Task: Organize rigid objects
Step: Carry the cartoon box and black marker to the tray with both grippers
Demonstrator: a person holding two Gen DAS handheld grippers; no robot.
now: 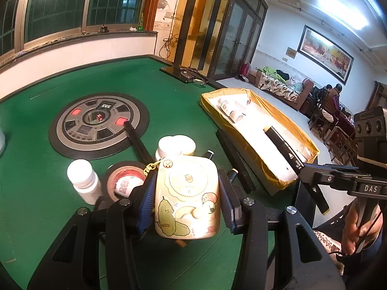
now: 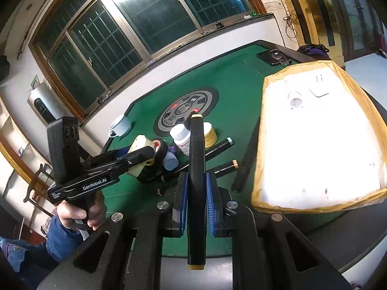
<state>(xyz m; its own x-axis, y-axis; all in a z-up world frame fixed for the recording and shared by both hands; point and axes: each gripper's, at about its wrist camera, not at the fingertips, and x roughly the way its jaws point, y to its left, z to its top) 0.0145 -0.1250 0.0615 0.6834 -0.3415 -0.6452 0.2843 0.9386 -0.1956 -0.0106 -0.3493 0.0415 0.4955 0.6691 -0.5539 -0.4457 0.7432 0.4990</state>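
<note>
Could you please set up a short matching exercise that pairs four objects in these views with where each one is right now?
Things:
1. cream cartoon case
2. black marker
3. roll of tape
4. white bottle

Places:
A. lying inside the yellow-edged box
B. clamped in the right gripper
C. clamped in the left gripper
D. flat on the green table, beside a white-capped bottle

Pairs: 1-C, 2-B, 3-D, 4-A
</note>
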